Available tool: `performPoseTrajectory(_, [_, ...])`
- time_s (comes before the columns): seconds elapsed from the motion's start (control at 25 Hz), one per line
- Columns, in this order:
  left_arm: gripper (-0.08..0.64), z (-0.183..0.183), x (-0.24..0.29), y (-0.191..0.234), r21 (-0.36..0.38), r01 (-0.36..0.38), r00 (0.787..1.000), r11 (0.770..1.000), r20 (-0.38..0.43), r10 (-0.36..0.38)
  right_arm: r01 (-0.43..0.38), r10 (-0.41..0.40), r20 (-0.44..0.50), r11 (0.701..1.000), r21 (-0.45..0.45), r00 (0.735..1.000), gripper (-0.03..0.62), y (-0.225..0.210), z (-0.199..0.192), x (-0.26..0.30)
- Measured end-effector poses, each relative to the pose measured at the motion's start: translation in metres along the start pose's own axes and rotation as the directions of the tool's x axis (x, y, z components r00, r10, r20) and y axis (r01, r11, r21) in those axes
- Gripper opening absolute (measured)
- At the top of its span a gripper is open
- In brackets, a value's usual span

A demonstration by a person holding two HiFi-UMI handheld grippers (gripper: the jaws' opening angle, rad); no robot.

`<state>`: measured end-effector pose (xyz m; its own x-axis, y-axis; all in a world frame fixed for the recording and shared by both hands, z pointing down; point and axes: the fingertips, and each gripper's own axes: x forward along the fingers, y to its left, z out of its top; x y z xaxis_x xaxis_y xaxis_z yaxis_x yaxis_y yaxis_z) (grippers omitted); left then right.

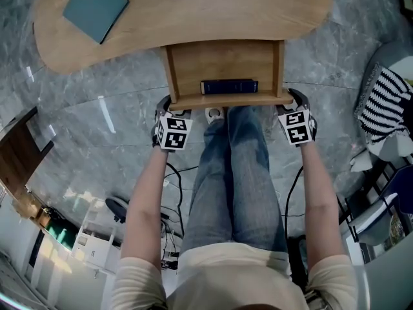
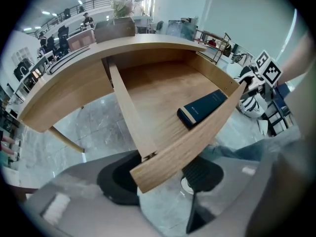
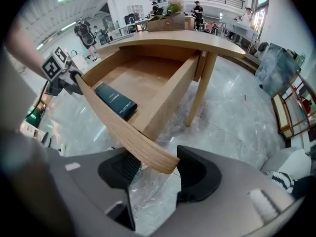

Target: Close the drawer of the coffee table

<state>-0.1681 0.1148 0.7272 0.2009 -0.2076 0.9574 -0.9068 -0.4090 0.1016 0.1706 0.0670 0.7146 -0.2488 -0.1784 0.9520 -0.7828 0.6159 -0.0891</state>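
Note:
The wooden coffee table (image 1: 193, 11) has its drawer (image 1: 226, 66) pulled out toward me, with a dark blue book (image 1: 229, 86) lying just behind the drawer front (image 1: 229, 100). My left gripper (image 1: 166, 105) is at the front's left end and my right gripper (image 1: 297, 102) at its right end. In the left gripper view the left gripper (image 2: 160, 179) is open, its jaws on either side of the front's end (image 2: 197, 132). The right gripper (image 3: 159, 172) is open the same way round the other end (image 3: 113, 127). The book (image 2: 202, 107) (image 3: 116, 101) shows in both gripper views.
A teal square pad (image 1: 95, 8) lies on the tabletop at the far left. The person's jeans-clad legs (image 1: 232, 173) and a white shoe (image 1: 214, 113) are below the drawer. Cables (image 1: 171, 173) trail on the marble floor. A striped cloth (image 1: 387, 102) is at the right. A table leg (image 3: 200, 90) stands beside the drawer.

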Motion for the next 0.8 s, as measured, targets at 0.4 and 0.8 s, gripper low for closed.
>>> performPoseTrajectory(0.4, [0.252, 0.013, -0.003, 0.006, 0.005, -0.019, 1.000, 1.000, 0.022, 0.019, 0.015, -0.015, 0.006, 1.000, -0.002, 1.000, 0.229, -0.008, 0.012, -0.003])
performPoseTrajectory(0.8, [0.252, 0.035, 0.001, 0.015, 0.009, -0.032, 0.999, 0.999, 0.039, 0.031, 0.028, -0.027, 0.018, 0.999, -0.020, 0.999, 0.229, -0.023, 0.031, 0.000])
